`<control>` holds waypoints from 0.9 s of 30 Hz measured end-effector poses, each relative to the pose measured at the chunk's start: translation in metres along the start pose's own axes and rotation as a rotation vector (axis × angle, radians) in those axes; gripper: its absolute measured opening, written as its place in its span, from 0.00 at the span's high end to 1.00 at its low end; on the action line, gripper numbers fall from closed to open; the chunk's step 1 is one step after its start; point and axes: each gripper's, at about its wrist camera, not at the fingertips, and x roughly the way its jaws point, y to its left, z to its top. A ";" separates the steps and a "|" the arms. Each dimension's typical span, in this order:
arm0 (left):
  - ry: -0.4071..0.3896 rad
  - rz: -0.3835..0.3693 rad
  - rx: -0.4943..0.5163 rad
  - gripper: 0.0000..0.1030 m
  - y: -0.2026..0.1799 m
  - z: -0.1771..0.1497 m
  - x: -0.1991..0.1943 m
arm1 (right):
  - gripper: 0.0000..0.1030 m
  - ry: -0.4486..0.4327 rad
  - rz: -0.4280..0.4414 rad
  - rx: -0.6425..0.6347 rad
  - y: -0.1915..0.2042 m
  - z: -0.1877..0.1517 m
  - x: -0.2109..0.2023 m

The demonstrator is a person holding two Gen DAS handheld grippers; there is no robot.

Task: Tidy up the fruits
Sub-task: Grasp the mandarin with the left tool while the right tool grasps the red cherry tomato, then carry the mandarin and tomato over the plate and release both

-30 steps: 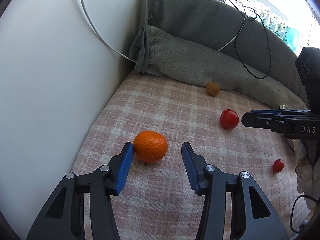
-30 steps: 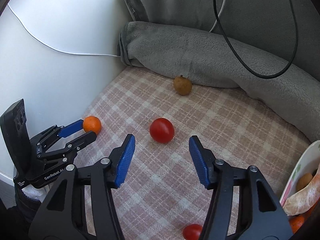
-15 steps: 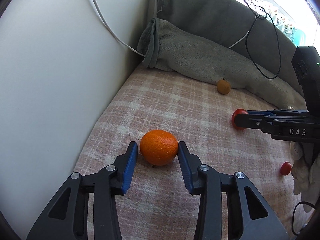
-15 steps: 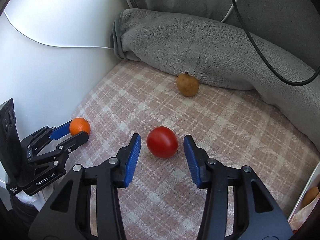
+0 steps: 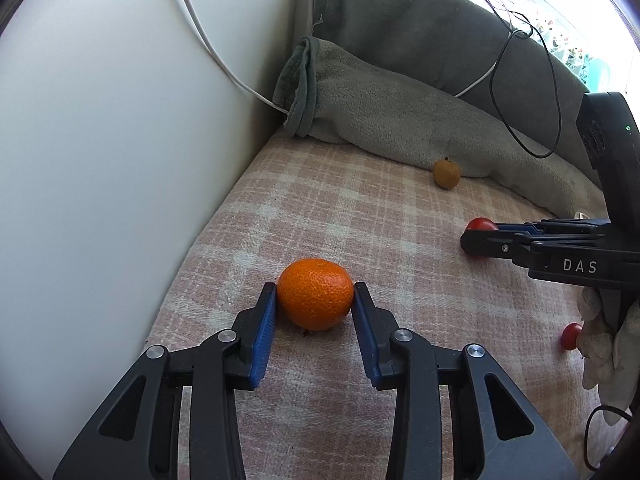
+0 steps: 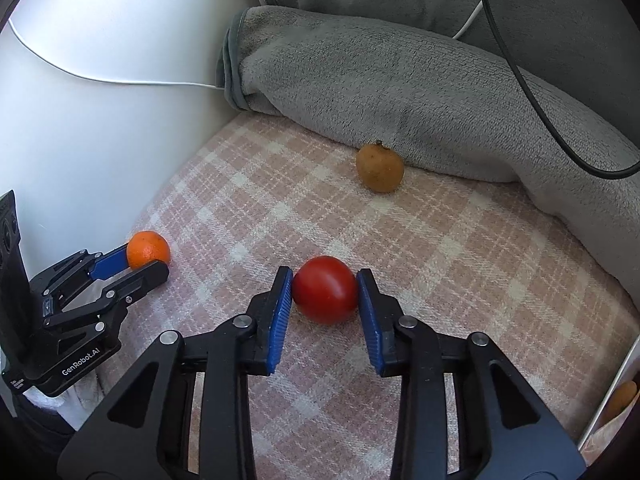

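Note:
My left gripper is shut on an orange mandarin that rests on the pink plaid blanket by the white wall. My right gripper is shut on a red tomato, which also rests on the blanket. The left gripper and mandarin show at the left of the right wrist view. The right gripper and part of the tomato show at the right of the left wrist view. A small brown fruit lies against the grey blanket roll. A small red cherry tomato lies at the right.
A rolled grey blanket lines the back, with black and white cables over it. The white wall bounds the left. A white plate rim with fruit shows at the right edge. A white cloth hangs under the right gripper.
Both grippers moved forward and closed: the left one's pads now press the mandarin, the right one's pads now press the tomato.

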 end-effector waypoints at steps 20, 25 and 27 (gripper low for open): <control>-0.063 -0.051 0.037 0.66 -0.024 0.002 -0.032 | 0.67 -0.072 0.049 0.005 0.002 -0.020 -0.067; -0.085 -0.072 0.057 0.66 -0.037 0.001 -0.044 | 0.67 -0.104 0.051 0.013 0.001 -0.027 -0.088; -0.092 -0.081 0.065 0.66 -0.043 0.000 -0.048 | 0.67 -0.116 0.051 0.017 0.000 -0.031 -0.096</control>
